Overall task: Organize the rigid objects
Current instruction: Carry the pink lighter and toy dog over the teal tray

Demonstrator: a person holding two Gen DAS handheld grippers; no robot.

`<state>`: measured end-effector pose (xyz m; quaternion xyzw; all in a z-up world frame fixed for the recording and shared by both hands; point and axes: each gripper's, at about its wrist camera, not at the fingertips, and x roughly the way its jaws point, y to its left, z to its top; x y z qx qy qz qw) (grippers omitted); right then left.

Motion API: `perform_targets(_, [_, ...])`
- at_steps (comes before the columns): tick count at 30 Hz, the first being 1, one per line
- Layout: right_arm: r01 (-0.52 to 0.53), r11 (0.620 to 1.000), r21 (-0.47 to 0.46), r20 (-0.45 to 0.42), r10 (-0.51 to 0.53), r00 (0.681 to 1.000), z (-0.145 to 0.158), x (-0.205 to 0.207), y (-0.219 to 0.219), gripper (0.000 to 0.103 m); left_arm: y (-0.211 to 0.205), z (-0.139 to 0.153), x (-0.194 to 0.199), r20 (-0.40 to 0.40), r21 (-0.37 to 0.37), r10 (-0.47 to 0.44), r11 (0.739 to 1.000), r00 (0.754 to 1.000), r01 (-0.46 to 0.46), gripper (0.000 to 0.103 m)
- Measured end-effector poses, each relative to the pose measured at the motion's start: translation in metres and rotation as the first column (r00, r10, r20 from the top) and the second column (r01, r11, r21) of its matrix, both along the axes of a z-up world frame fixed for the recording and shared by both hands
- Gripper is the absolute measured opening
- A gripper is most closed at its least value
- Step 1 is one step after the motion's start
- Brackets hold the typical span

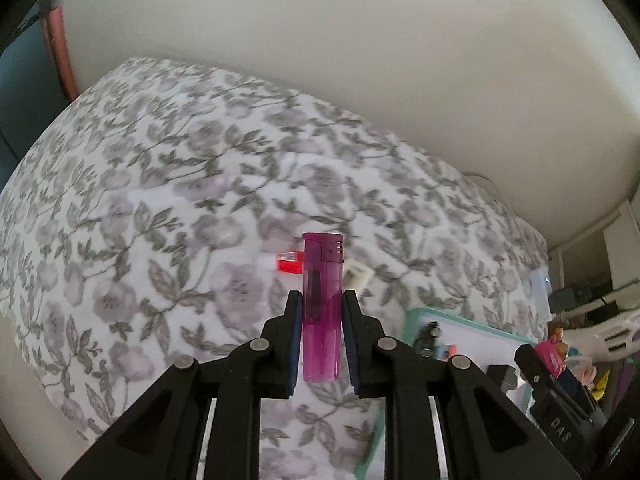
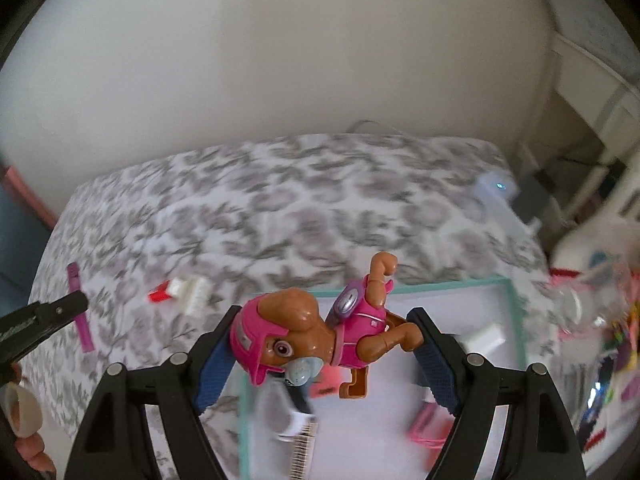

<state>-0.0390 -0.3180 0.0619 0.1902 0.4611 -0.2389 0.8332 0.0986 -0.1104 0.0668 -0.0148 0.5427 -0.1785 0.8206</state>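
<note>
A: Item one, left tool – contents?
B: One translucent purple lighter, upright, clamped at its lower body between the two blue pads; jaws narrow, cap end clear above them, held over the floral bedspread

A: Item two, right tool?
B: One toy dog figure, brown with pink helmet and vest, lying sideways across wide-set jaws; head against one pad, hind leg against the other, above the teal-rimmed tray

A: Loose stock on the bed?
B: A red-and-white piece just beside a white ridged piece, both near the tray's corner

A: Tray contents?
B: A white block, a pink loop, a barcoded strip, other bits too blurred to list

A: Elsewhere?
B: The left tool's dark tip shows at the right view's edge, the purple lighter in it
</note>
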Motion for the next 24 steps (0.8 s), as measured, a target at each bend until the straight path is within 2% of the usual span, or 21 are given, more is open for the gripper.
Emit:
perform_targets(5, [0.094,0.996,-0.007,-0.020,-0.094,0.995,0.000,-0.025,-0.031,0.083,-0.033,0.003,-0.017,-0.006,-0.011,-0.081,0.997,0.997,0.081,0.020])
perform_targets(12, [0.144,0.989,0.028,-0.049,-0.143,0.989,-0.012,-0.042,-0.049,0.083,-0.089,-0.009,-0.051,-0.051,-0.008,-0.230,0.973,0.972,0.230,0.020])
perform_targets(19, [0.144,0.986,0.089,-0.114,-0.133,0.985,-0.040,-0.043,-0.051,0.083,-0.120,-0.032,-0.072,-0.109,0.022,-0.293,0.955,0.950,0.297,0.020])
perform_targets(24, [0.138,0.986,0.099,-0.146,-0.123,0.982,-0.053,-0.041,-0.048,0.083,-0.135,-0.046,-0.079,-0.137,0.059,-0.311,0.945,0.940,0.321,0.020])
